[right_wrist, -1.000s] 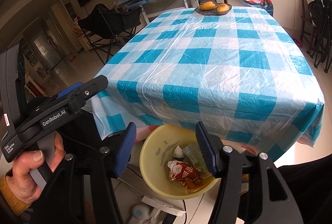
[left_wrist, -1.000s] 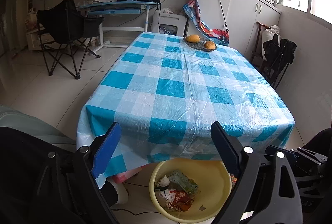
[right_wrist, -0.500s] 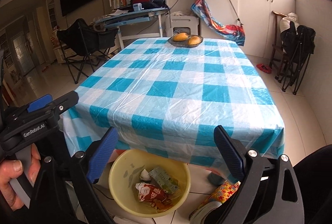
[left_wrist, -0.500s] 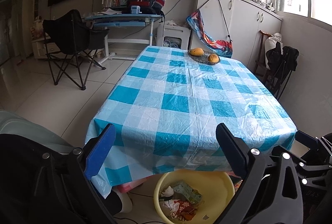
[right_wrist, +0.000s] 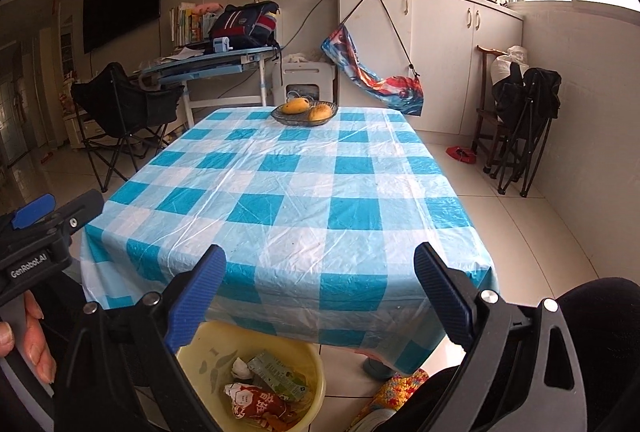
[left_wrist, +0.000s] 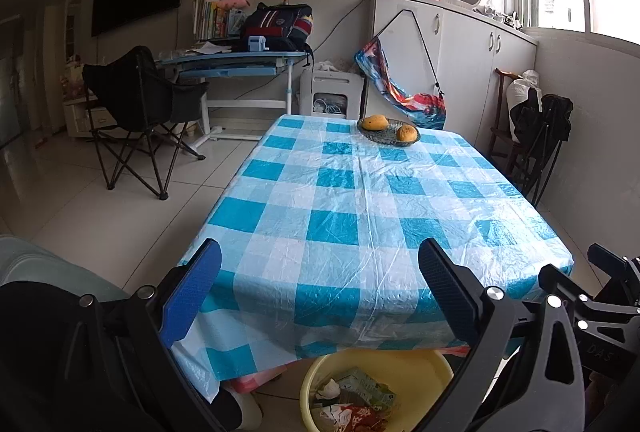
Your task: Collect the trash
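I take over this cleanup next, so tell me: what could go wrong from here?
The yellow basin sits half under the tablecloth edge, so further drops could snag the overhang. Wrappers already lie heaped inside, and more may spill. The fruit bowl could be mistaken for trash. Both the left gripper and right gripper are open and empty.

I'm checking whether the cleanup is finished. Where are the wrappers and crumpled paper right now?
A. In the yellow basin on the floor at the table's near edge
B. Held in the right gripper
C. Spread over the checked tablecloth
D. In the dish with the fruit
A: the wrappers and crumpled paper lie inside the yellow basin on the floor, at the near edge of the checked tablecloth.
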Demonstrator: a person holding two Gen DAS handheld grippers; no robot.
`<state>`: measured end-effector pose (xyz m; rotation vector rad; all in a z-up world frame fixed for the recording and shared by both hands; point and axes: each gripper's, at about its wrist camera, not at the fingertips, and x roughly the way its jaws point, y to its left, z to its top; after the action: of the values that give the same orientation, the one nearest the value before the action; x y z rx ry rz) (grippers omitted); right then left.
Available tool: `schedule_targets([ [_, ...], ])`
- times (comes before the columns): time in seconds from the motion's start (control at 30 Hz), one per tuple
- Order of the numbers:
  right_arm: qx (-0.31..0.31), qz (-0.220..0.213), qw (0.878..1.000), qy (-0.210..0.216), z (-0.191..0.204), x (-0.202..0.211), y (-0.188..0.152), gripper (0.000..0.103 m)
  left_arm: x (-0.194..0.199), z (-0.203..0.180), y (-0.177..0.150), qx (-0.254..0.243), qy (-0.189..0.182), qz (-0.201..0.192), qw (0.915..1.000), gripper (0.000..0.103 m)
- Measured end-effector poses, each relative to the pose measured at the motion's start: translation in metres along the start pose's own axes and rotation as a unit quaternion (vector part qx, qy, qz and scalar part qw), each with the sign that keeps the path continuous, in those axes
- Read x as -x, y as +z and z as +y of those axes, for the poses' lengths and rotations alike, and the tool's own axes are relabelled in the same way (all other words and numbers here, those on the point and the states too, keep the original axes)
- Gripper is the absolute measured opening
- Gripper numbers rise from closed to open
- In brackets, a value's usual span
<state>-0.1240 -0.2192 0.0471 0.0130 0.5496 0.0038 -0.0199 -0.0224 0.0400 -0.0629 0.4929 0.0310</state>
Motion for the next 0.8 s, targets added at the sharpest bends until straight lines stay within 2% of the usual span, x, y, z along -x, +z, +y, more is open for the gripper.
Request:
schedule_targets([
  [0.4,0.044,-0.009,0.999,-0.017,0.016,0.000,0.002,0.092,0.013,0.007,0.014,0.010,-0.002,-0.029,0.9995,0.095],
  [0.8,0.024,-0.071,0.996,-0.040,0.000,0.022,0.016,0.094,0.007,-0.007,0.016,-0.022,0.006,-0.025,0.9994,0.095],
])
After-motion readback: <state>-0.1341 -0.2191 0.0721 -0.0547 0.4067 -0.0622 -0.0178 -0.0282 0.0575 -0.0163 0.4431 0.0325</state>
